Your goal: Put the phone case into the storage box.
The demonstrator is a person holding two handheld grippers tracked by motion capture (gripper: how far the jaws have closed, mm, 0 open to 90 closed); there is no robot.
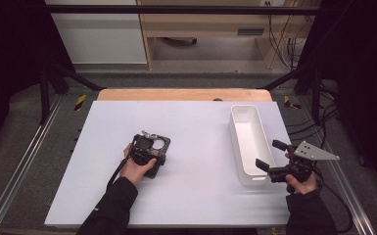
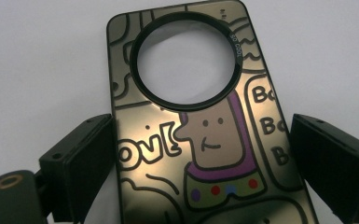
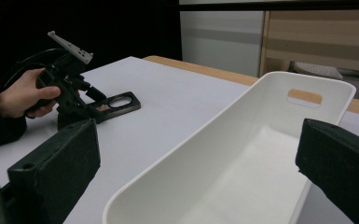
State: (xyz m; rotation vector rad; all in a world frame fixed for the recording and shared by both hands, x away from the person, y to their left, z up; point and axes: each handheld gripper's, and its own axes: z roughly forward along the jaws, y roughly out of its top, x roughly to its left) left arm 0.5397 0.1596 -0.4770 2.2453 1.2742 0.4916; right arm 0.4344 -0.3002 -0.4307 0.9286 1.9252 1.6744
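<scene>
Flat between the left gripper's (image 2: 200, 154) spread jaws lies a glossy, cartoon-printed phone case (image 2: 200, 140).

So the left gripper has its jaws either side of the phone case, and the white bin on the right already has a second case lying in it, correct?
Not quite. The left gripper does have its jaws either side of the phone case, but the white bin holds nothing: the right gripper view and the high view both show its floor bare.

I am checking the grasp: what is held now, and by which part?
Nothing yet. The left gripper has its fingers beside the phone case, apart from its long edges.
</scene>
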